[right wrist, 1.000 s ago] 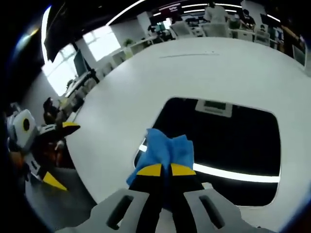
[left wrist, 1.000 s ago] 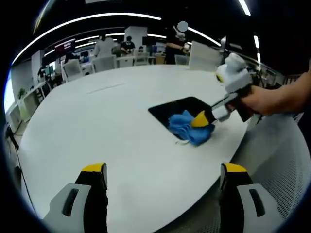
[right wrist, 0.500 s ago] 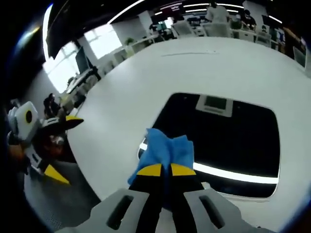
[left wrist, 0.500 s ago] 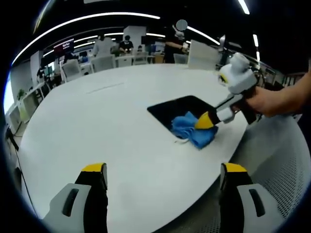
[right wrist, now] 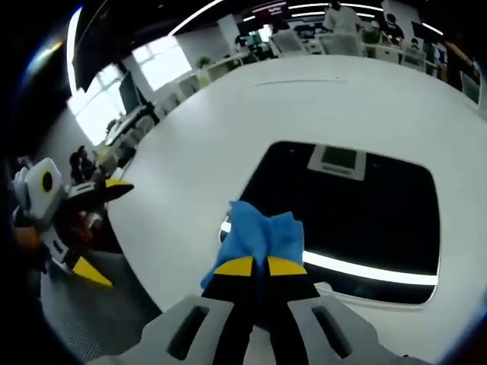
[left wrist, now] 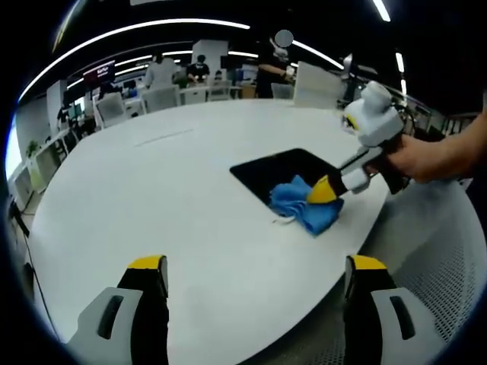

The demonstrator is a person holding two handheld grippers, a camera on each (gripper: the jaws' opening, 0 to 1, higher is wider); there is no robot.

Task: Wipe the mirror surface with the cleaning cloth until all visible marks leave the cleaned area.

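A dark rectangular mirror (left wrist: 278, 169) (right wrist: 365, 213) lies flat on the white table (left wrist: 152, 198), near its right edge. A crumpled blue cleaning cloth (left wrist: 301, 206) (right wrist: 259, 232) rests on the mirror's near corner. My right gripper (right wrist: 253, 266) (left wrist: 323, 191) is shut on the cloth, its yellow tips pressed together, held by a person's hand (left wrist: 426, 156). My left gripper (left wrist: 255, 265) stands open over the table's near part, well short of the mirror, with nothing between its jaws. It also appears at the left of the right gripper view (right wrist: 80, 232).
The table's curved edge (left wrist: 358, 243) runs just right of the mirror, with a white mesh chair (left wrist: 441, 251) beyond it. Office desks, chairs and several people stand far behind the table. The mirror reflects a ceiling light strip (right wrist: 365, 272).
The right gripper and cloth have slid slightly over the mirror's near corner. The left gripper stays where it was.
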